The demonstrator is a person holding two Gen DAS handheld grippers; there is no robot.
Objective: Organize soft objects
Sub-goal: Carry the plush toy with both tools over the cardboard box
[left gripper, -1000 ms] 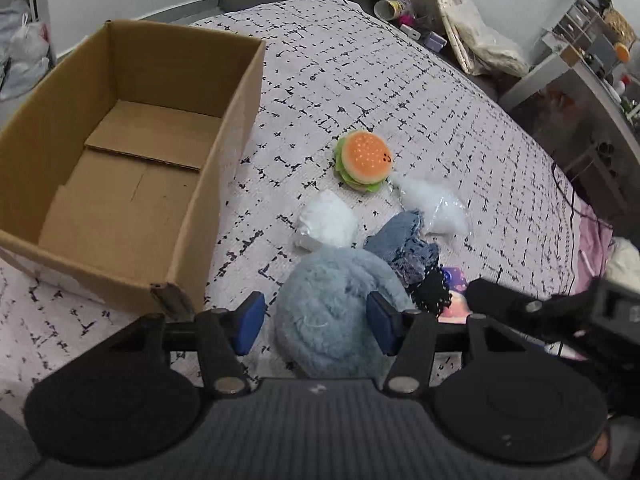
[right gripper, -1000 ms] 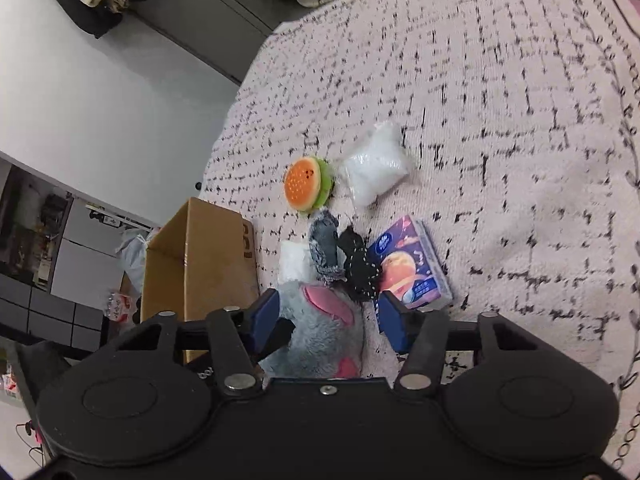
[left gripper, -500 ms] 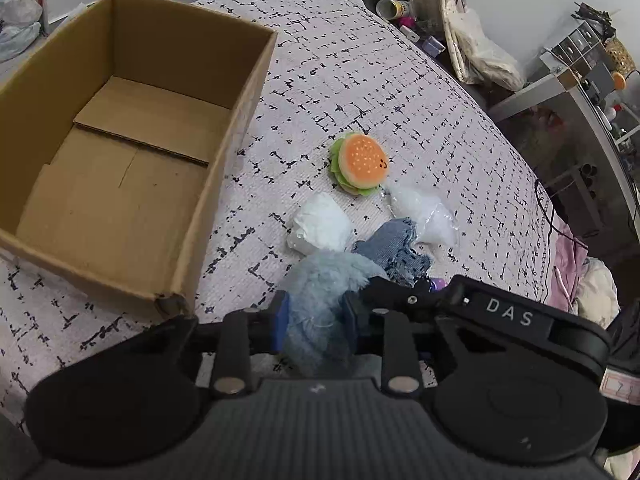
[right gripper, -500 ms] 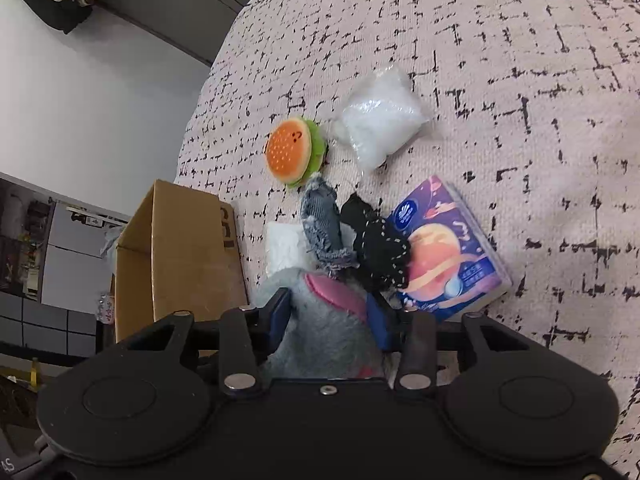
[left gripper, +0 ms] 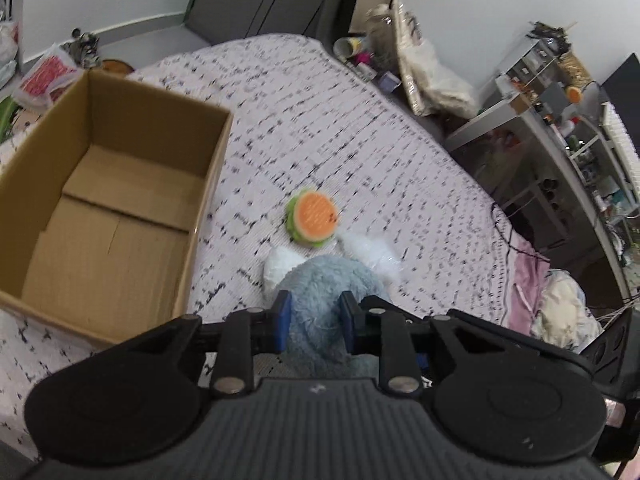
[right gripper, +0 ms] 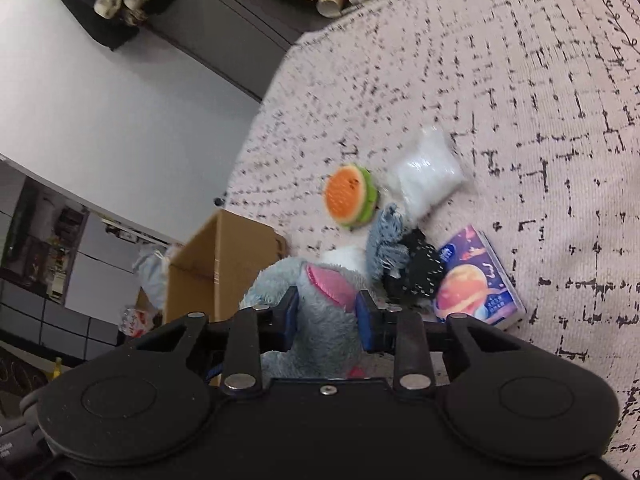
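Observation:
A grey-blue plush toy [left gripper: 324, 280] with a pink ear [right gripper: 330, 284] is pinched from two sides. My left gripper [left gripper: 315, 312] has its jaws closing, pads pressed into the fur. My right gripper [right gripper: 329, 316] is closing too, squeezing the toy below the ear. An open, empty cardboard box [left gripper: 140, 120] stands to the left on the bed. Beyond the toy lie a burger plush [left gripper: 314, 222], two white stuffing bags [left gripper: 376, 252], a denim cloth [right gripper: 386, 240], a black dotted cloth [right gripper: 420, 268] and a tissue packet [right gripper: 476, 284].
The patterned bed cover [left gripper: 320, 120] stretches away behind the objects. A desk with shelves [left gripper: 520, 120] stands off the bed's right side, and a pink cloth [left gripper: 528, 264] hangs at that edge. Cups and clutter [left gripper: 352, 48] sit past the far end.
Both grippers went from open around the plush toy to pinched on it. The left gripper has risen with the toy, which now hides the denim and black cloths in its view.

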